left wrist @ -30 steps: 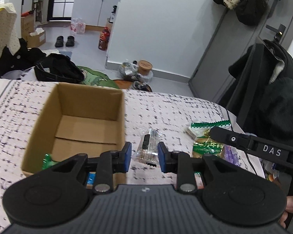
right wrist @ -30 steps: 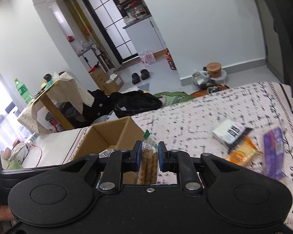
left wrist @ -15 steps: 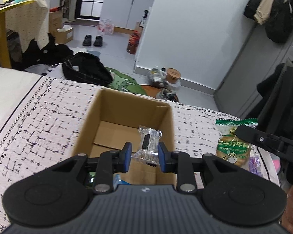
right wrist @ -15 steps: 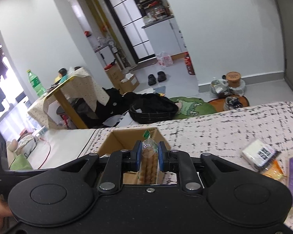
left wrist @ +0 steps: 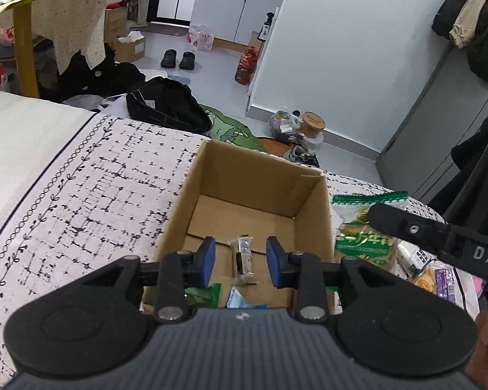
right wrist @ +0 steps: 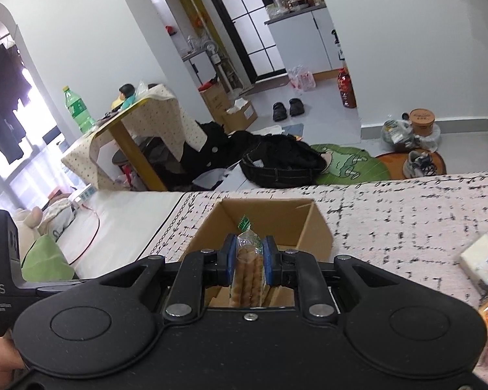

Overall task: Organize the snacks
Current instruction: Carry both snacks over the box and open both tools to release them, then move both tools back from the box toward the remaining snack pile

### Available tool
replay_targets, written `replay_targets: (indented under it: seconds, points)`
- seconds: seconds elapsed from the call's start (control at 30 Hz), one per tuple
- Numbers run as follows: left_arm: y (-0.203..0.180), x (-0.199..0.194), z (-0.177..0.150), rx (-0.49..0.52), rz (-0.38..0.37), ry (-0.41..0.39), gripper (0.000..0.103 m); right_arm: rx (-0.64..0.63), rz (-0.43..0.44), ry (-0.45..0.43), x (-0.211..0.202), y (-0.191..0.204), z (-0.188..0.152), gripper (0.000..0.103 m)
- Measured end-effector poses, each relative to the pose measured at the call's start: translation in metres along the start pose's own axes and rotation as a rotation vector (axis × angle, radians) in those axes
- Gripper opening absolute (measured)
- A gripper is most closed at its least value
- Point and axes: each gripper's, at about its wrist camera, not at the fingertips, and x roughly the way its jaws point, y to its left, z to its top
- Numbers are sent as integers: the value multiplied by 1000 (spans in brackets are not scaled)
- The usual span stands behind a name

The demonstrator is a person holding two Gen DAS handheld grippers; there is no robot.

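An open cardboard box [left wrist: 312,208] stands on the patterned bedspread [left wrist: 91,195]. My left gripper [left wrist: 240,261] is open above the box's near end. A small clear-wrapped dark snack [left wrist: 243,260] lies between and below the fingers, free of them, over the box floor. A green packet [left wrist: 201,294] and a blue packet [left wrist: 240,297] lie in the box's near corner. My right gripper [right wrist: 249,260] is shut on a clear packet of biscuit sticks [right wrist: 248,268], held upright over the near edge of the box [right wrist: 315,230].
A green-and-white bread bag [left wrist: 364,234] leans at the box's right side, with the right gripper's body [left wrist: 439,237] across it. More snacks lie right of it: an orange packet [left wrist: 424,281], a purple one [left wrist: 444,282], a white QR-coded packet [right wrist: 486,260]. The floor beyond is cluttered.
My left gripper has opened and let go of the clear-wrapped dark snack, which now sits lower in the box. My right gripper has moved closer over the box, still holding the biscuit sticks.
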Motion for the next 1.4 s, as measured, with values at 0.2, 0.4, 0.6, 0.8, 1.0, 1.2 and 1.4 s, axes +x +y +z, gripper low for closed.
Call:
replay_targets:
  seconds: [0.2,0.4,0.6,0.8,1.0,1.2,1.4]
  points:
    - [6,-5,-1,-4,16,-4,46,-2,31,9,11,10,1,18]
    - [8,-8,-1,-7,26,-2,55,18,30,24,12,8,-1,42]
    - [2,-8,-4,3,32,-1,69,-28,-49,-28,-15,4,1,73]
    - [-13,-6,-7,26,25,18,80,-66,-121,-38,-35,-6,-3,85]
    - [-28,-6,-14,50,29,26,83,-36,-154,-33,-49,-21,-11,89]
    - [-47,-7,-23,78,26,17,95,4,-174,-35,-68,-39,-21,95]
    - [-67,-8,-31,94,-3,14,103,30,-204,-60,-87,-57,-31,103]
